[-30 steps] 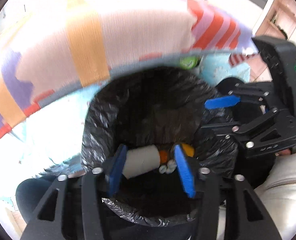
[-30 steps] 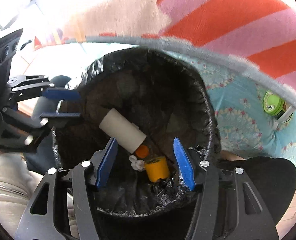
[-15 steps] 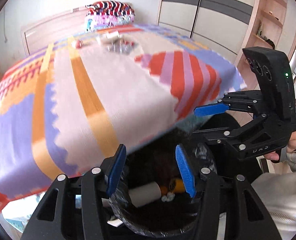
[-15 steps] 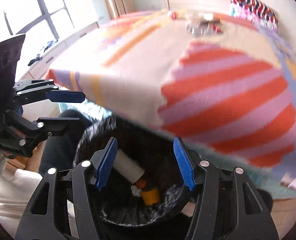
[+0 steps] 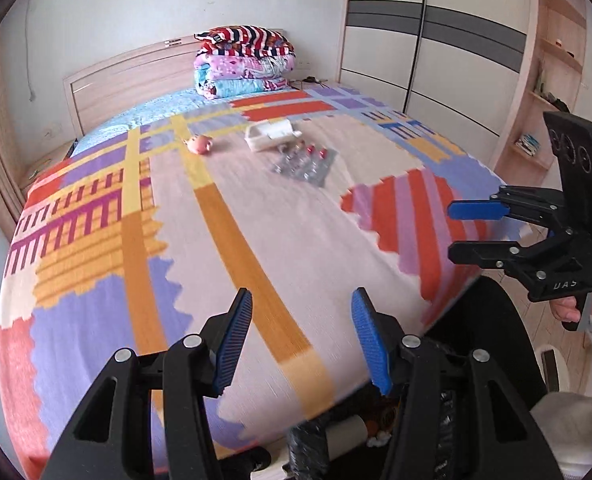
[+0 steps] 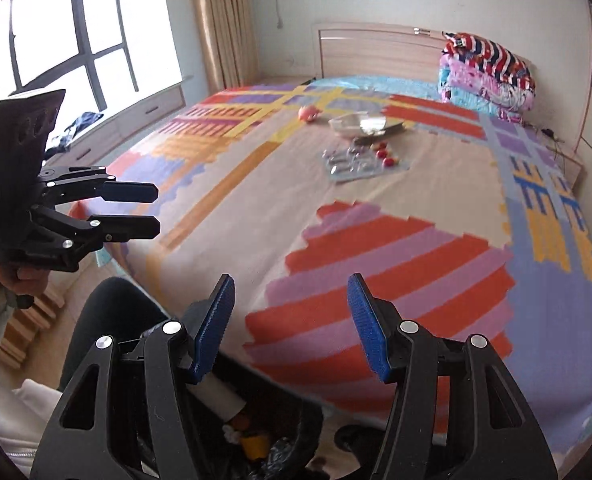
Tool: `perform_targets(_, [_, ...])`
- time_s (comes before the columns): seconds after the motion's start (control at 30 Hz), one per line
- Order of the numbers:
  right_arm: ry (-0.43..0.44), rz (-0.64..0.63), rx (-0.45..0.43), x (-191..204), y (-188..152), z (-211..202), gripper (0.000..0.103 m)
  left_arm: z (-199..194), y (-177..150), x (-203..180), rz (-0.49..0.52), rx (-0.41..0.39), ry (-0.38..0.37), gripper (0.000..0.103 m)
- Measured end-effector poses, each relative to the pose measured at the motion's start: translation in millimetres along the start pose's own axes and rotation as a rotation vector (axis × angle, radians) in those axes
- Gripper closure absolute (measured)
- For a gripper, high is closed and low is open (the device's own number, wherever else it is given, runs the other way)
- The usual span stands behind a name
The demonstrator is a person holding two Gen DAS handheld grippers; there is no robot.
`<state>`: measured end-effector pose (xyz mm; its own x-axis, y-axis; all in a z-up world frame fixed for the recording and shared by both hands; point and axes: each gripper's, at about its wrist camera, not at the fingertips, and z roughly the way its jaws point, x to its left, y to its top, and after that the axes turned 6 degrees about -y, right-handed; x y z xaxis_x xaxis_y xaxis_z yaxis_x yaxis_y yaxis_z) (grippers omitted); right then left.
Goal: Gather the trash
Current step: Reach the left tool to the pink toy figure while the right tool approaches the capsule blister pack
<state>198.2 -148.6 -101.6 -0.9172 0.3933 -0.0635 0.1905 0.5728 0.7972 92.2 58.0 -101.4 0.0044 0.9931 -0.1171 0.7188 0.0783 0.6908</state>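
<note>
Trash lies far across the patterned bed (image 5: 255, 216): a white box (image 5: 269, 134), a clear plastic blister sheet with small red items (image 5: 306, 162), and a pink round toy (image 5: 199, 145). In the right wrist view they are the clear tray (image 6: 360, 124), the sheet (image 6: 360, 162) and the toy (image 6: 310, 113). A black-lined bin (image 5: 336, 446) below the bed's near edge holds a white tube (image 6: 215, 394) and orange bits. My left gripper (image 5: 302, 340) is open and empty above the bed edge. My right gripper (image 6: 289, 328) is open and empty; it also shows in the left wrist view (image 5: 476, 228).
Folded striped quilts (image 5: 243, 62) sit at the headboard. A wardrobe (image 5: 436, 40) and shelves stand right of the bed. A window and curtain (image 6: 219, 20) are on the left side. My left gripper shows in the right wrist view (image 6: 135, 210). A black chair (image 5: 492, 320) is beside the bin.
Both grippers have tilted up from looking into the bin to looking across the bed. The bin has dropped to the bottom edge of both views. Both stay open and empty.
</note>
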Motion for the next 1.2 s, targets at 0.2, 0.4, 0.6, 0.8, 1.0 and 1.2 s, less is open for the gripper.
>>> perform_targets(0.2, [-0.018,-0.012,-0.032,-14,26,12,0.045,11,34,28,-0.033,-0.028,0.019,0.053])
perform_targets(0.4, [-0.029,0.001,-0.041,-31,54,31,0.045,26,71,59,-0.078,-0.052,0.035,0.053])
perform_targets(0.6, [-0.052,0.020,-0.033,-47,71,52,0.045,48,98,83,-0.104,-0.052,0.051,0.053])
perform_targets(0.8, [-0.071,0.059,-0.018,-66,83,75,0.045,72,116,104,-0.151,-0.039,0.056,0.053])
perform_targets(1.0, [-0.097,0.076,0.018,-81,94,101,0.045,95,133,122,-0.212,-0.041,0.034,0.053])
perform_targets(1.2, [-0.091,0.097,0.043,-90,100,117,0.045,120,138,139,-0.261,-0.020,0.062,0.053])
